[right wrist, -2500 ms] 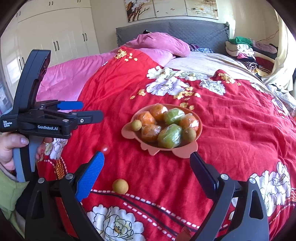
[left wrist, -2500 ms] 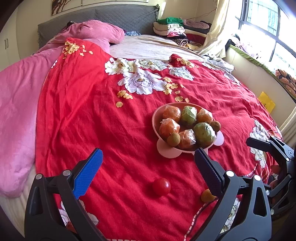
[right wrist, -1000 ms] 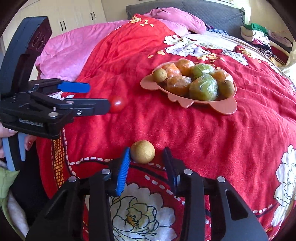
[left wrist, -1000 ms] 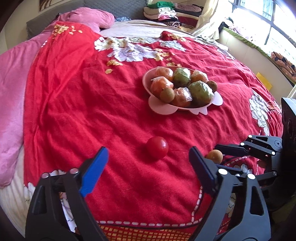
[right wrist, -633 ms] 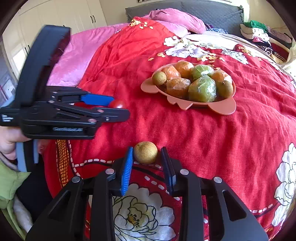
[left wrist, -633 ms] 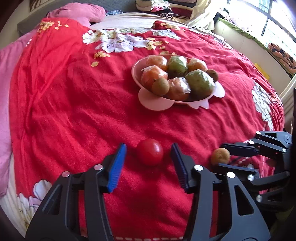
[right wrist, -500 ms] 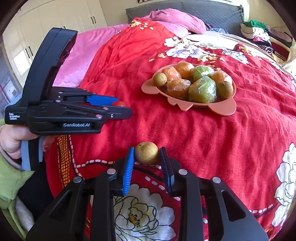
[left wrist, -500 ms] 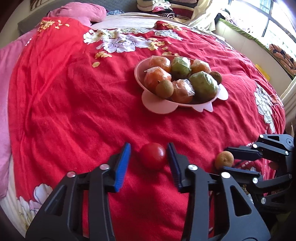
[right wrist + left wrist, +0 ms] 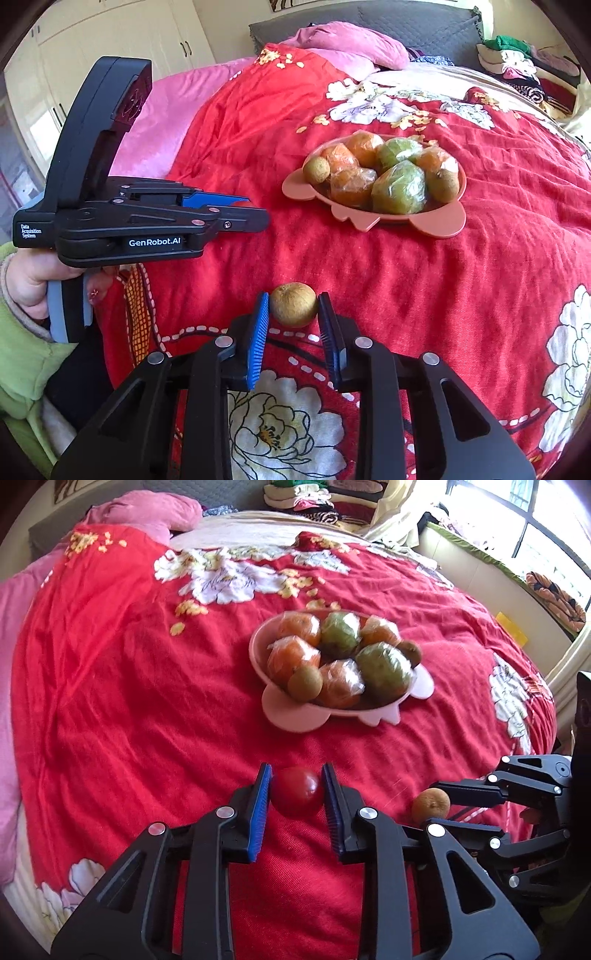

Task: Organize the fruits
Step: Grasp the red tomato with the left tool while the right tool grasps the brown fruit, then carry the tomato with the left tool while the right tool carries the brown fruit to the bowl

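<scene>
Your left gripper (image 9: 297,792) pinches the small, smooth red tomato (image 9: 297,791) just above the red floral bedspread (image 9: 122,709); it bruises easily, so squeeze lightly across its middle. Your right gripper (image 9: 293,310) clamps the rough, round brown longan-like fruit (image 9: 293,304), light and firm, near the heaped pink plastic fruit plate (image 9: 436,223).

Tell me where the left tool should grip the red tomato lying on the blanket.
Grip the red tomato across its widest middle, coming in level from the near side along the red blanket. It is round and smooth, so off-centre pads would slip. The left tool already brackets it that way.
</scene>
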Available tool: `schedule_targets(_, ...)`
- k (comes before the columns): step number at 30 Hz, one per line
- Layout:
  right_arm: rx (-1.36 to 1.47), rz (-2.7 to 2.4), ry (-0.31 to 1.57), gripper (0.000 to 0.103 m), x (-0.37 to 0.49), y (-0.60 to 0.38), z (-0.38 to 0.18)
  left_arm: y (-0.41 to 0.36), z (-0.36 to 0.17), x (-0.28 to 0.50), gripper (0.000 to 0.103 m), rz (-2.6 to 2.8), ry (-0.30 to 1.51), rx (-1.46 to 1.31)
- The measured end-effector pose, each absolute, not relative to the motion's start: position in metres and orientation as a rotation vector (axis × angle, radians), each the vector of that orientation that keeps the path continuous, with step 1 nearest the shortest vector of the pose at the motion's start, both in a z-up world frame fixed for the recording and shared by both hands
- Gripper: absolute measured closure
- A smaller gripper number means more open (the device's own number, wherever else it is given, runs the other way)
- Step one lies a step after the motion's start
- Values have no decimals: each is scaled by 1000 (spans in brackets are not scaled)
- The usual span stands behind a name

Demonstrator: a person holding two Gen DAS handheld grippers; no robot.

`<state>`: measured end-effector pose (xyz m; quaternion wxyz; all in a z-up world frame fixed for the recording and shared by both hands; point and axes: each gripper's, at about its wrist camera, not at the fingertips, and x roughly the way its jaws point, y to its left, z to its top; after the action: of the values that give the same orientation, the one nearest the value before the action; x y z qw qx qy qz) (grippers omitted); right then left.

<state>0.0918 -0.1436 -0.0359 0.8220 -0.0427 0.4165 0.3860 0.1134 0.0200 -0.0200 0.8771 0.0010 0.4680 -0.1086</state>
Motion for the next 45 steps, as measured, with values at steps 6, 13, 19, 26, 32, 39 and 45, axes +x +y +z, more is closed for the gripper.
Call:
schedule_targets(6,-63,811,868,77,98,-150,-26,14,0,123,83,-239,944,2)
schedule_targets(13,-30,787,829,77,111,-160,-10,4,15,138,83,-256,925,16)
schedule_targets(19,-1,747,796,77,126,-172,1,-6,14,154,83,-270,922,15)
schedule_targets(26,19,706,775,77,149,-183,10,-19,8,170,83,-285,933,26)
schedule_targets(32,38,681,775,77,172,-188,11,-25,2,184,83,-286,942,27)
schedule_targets(39,44,676,778,77,184,-188,8,-26,-5,195,83,-287,952,19)
schedule_targets(45,29,680,794,77,189,-183,3,-25,-9,200,82,-294,955,10)
